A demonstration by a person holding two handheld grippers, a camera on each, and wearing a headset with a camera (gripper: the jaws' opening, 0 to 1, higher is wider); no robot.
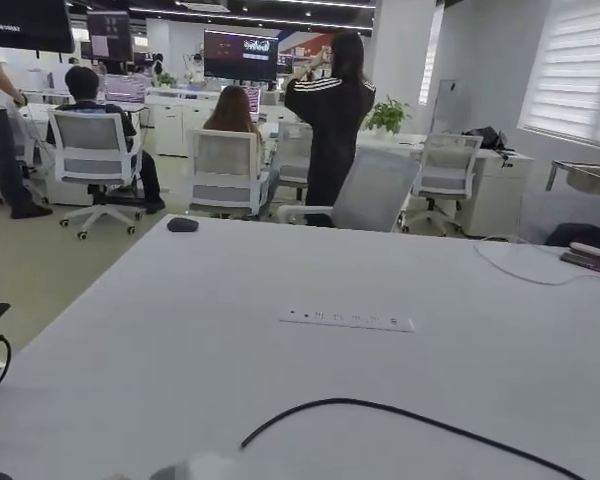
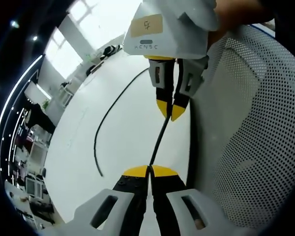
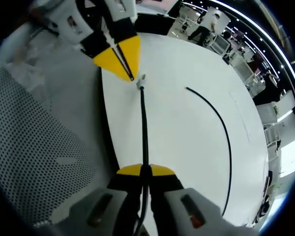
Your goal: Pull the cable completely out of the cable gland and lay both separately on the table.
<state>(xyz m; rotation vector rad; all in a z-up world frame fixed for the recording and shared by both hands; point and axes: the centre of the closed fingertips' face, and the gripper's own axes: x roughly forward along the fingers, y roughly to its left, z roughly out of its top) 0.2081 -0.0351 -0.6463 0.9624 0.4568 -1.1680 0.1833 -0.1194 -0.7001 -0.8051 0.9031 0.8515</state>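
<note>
A thin black cable (image 3: 143, 123) runs taut between my two grippers above the white table's near edge. My right gripper (image 3: 145, 169) is shut on the cable; in the left gripper view the right gripper (image 2: 170, 117) comes in from the top. A small grey cable gland (image 3: 141, 78) sits on the cable's end at the tips of my left gripper (image 3: 131, 74). The left gripper (image 2: 150, 169) is shut, with the cable (image 2: 160, 140) leaving its yellow tips. The rest of the cable (image 1: 400, 410) curves across the table to a free end (image 2: 101, 173).
A white power strip (image 1: 348, 320) lies mid-table, with a dark mouse (image 1: 182, 225) at the far edge. A dotted mesh chair back (image 2: 246, 123) stands right beside the grippers. Office chairs and people fill the room beyond the table (image 1: 130, 380).
</note>
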